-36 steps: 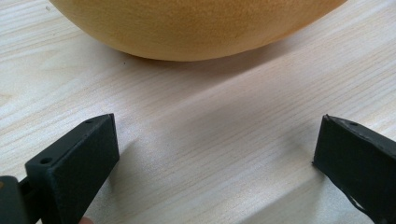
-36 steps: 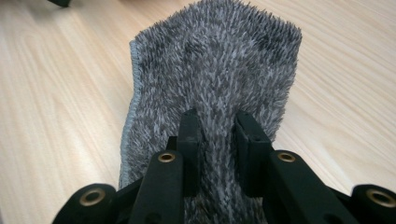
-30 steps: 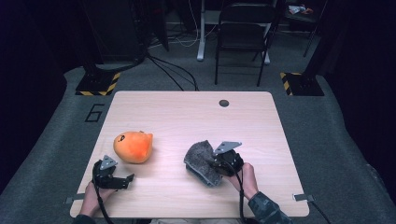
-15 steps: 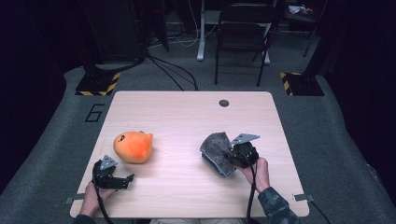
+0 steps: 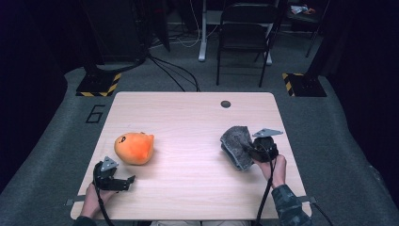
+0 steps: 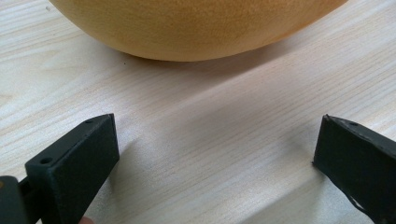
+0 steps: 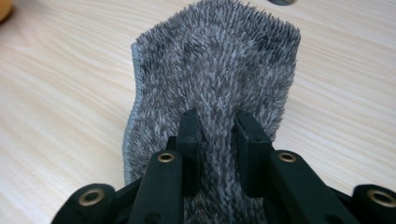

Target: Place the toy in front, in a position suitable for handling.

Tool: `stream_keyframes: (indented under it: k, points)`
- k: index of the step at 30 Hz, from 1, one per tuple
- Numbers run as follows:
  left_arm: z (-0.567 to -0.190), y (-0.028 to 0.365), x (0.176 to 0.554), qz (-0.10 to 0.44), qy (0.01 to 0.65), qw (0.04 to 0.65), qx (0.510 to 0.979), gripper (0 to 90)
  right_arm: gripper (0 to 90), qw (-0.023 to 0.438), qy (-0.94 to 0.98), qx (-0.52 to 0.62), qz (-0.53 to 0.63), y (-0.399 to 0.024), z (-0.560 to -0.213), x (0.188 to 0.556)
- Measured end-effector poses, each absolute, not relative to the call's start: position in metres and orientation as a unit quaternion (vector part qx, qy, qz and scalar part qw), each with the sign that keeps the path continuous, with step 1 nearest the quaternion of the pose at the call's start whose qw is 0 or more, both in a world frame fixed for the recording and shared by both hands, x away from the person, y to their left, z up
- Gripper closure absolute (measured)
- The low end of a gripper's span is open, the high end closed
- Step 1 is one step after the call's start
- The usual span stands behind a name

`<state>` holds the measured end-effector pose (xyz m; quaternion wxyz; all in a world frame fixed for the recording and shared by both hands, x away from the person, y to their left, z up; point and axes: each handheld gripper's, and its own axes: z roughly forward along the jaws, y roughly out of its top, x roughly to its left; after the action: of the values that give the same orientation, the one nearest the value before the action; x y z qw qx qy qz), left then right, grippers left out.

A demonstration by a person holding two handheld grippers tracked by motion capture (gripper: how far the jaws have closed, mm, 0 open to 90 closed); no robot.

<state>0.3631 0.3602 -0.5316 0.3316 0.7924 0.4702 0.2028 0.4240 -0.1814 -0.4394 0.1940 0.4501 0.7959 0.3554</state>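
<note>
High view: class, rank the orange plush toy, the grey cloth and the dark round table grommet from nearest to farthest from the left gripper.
1. Orange plush toy, just beyond the left gripper.
2. Grey cloth, across on the right side.
3. Dark round table grommet, near the far edge.

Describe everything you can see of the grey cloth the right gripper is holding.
The grey cloth is a shaggy, mottled grey piece, like a microfibre or chenille rag, with a stitched hem along one edge. It is bunched and folded, not spread flat. The right gripper has its jaws pinched shut on a ridge of the pile. In the high view the cloth sits at the right side of the wooden table, its lower part apparently resting on the wood, well apart from anything else.
</note>
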Motion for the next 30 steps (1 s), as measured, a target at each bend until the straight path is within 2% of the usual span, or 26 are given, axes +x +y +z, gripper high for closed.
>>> stream_keyframes:
  k: [17, 25, 30]
  points:
    - [-0.531, 0.36, 0.363, 0.203, 0.473, 0.33, 0.791, 0.0, 72.6, 0.221, 0.724, 0.558, 0.341, -0.248, -0.449, 0.44]
    - [-0.531, 0.36, 0.363, 0.203, 0.473, 0.331, 0.791, 0.0, 71.1, 0.231, 0.703, 0.59, 0.324, -0.262, -0.458, 0.448]
    - [-0.531, 0.36, 0.362, 0.203, 0.475, 0.331, 0.79, 0.0, 66.7, 0.234, 0.699, 0.604, 0.303, -0.263, -0.467, 0.452]
